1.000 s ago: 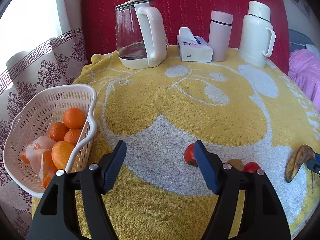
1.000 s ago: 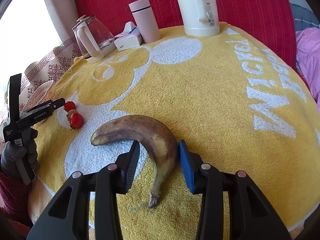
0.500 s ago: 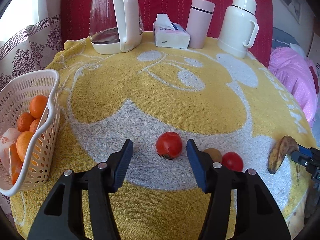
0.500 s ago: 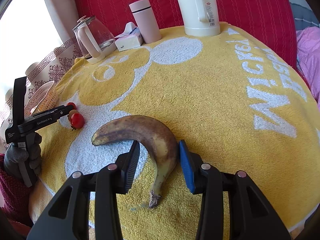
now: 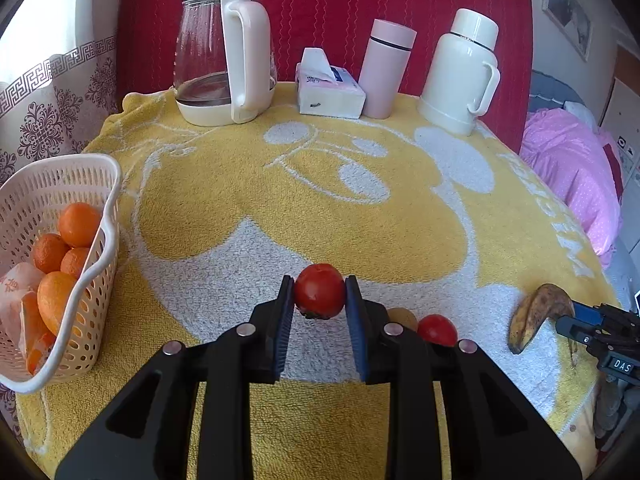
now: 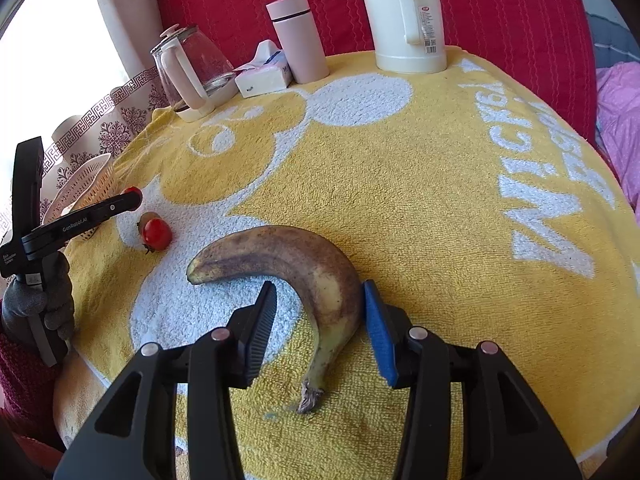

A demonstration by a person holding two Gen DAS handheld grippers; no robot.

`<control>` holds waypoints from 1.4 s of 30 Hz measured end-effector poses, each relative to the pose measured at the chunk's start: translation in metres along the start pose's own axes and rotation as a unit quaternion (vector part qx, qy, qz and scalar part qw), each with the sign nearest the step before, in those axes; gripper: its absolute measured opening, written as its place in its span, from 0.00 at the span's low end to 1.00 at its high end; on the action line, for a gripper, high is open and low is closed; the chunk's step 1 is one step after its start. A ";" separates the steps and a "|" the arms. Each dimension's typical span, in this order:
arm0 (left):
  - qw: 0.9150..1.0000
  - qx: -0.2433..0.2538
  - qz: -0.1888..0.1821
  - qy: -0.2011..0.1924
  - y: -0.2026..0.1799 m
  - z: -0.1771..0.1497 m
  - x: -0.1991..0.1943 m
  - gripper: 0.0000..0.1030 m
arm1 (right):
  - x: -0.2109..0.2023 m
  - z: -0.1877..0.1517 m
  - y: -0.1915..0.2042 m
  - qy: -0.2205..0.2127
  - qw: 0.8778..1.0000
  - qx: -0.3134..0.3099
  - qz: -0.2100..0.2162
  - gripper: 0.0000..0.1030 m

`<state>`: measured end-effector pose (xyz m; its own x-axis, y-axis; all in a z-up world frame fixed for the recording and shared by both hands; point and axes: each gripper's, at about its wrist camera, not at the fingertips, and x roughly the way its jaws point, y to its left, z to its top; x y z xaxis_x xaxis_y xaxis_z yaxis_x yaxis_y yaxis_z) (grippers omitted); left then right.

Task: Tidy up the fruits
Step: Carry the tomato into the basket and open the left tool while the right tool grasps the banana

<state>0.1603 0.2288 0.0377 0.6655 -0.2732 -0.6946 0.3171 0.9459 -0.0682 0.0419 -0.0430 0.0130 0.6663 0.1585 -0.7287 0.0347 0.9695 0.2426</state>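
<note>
My left gripper [image 5: 320, 301] is shut on a red tomato [image 5: 320, 289] low over the yellow towel near the front middle. Just right of it lie a second red tomato [image 5: 438, 330] and a small brownish fruit [image 5: 401, 315]. A white basket [image 5: 108, 240] at the left edge holds several oranges [image 5: 78, 224]. In the right wrist view, a spotted brown banana [image 6: 316, 264] lies on the towel between the fingers of my right gripper [image 6: 320, 316], which is open; its blue pad sits close against the banana's right side. The left gripper [image 6: 128, 200] shows at far left there.
Along the back edge stand a glass kettle [image 5: 224, 60], a tissue box [image 5: 328, 92], a pink flask [image 5: 384, 68] and a white thermos [image 5: 460, 72]. Pink bedding [image 5: 572, 168] lies beyond the right edge. A gloved hand [image 6: 40, 304] holds the left gripper.
My left gripper swung right from beside the basket, came up around the red tomato and shut on it. The right gripper and banana have stayed put.
</note>
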 end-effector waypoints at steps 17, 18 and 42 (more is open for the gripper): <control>0.999 -0.014 0.021 -0.039 0.009 0.010 -0.029 0.25 | -0.020 -0.015 0.050 0.016 0.994 -0.113 -0.004 0.46; 0.999 -0.014 0.021 -0.040 0.009 0.011 -0.029 0.25 | -0.016 -0.011 0.050 0.016 0.993 -0.114 -0.004 0.46; 0.996 -0.051 0.032 -0.059 0.036 0.019 -0.046 0.25 | 0.016 0.006 0.058 0.022 0.994 -0.103 0.004 0.33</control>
<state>0.1544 0.2725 0.0811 0.7595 -0.2246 -0.6105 0.2046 0.9733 -0.1036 0.0591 0.0146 0.0195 0.6328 0.1706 -0.7553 -0.1269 0.9851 0.1162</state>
